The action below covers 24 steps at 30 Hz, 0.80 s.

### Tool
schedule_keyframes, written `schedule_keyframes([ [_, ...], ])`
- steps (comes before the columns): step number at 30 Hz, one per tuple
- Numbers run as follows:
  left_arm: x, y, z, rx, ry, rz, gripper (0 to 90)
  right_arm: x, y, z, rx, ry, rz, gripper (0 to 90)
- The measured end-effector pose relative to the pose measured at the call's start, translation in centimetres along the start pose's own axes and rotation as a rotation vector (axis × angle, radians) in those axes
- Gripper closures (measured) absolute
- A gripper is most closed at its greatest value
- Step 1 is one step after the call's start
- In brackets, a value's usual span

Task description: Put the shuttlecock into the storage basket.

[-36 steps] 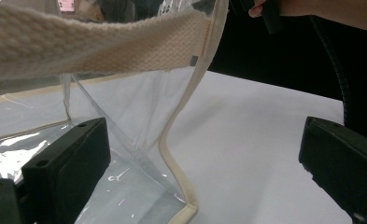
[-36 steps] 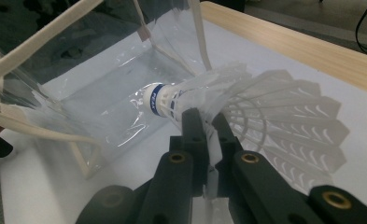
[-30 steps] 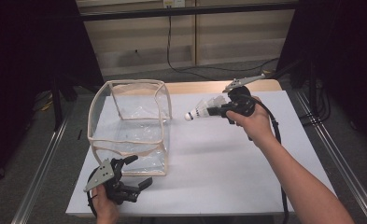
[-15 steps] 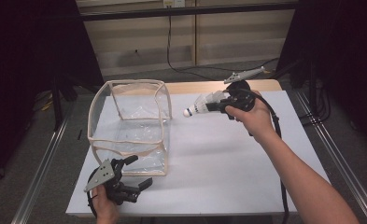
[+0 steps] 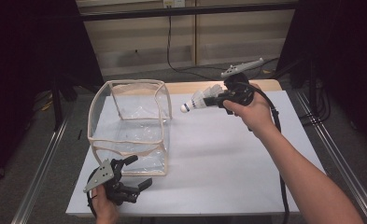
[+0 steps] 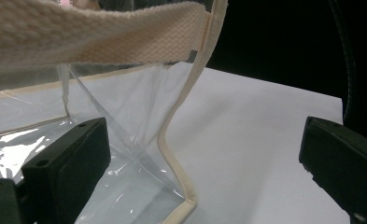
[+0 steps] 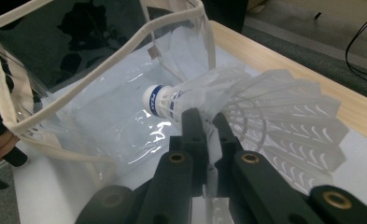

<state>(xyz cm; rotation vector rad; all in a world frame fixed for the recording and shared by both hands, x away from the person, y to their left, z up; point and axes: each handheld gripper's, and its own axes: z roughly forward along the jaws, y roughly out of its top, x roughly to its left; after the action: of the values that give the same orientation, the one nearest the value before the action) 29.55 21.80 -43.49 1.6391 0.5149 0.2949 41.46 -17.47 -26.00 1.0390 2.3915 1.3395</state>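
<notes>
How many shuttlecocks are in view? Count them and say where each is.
1. The shuttlecock is clamped by its feathers in the right tool, held in the air beside the clear bag. None shows inside the bag.

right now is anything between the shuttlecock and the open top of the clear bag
Nothing visible does. The right claw holds the shuttlecock in the air just beside the clear bag, and the bag's top is open on that side.

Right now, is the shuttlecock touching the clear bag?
Apart. In the high view the shuttlecock, clamped in the right gripper, hangs in the air right of the clear bag, with bare table showing between cork tip and bag rim.
</notes>
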Motion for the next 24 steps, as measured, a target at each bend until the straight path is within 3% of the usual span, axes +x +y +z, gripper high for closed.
schedule_keyframes([
  [24,0.0,0.1,-0.1,-0.009,-0.003,-0.002,2.2,1.5,3.3,0.3,-0.026,-0.024,-0.024,88.0],
])
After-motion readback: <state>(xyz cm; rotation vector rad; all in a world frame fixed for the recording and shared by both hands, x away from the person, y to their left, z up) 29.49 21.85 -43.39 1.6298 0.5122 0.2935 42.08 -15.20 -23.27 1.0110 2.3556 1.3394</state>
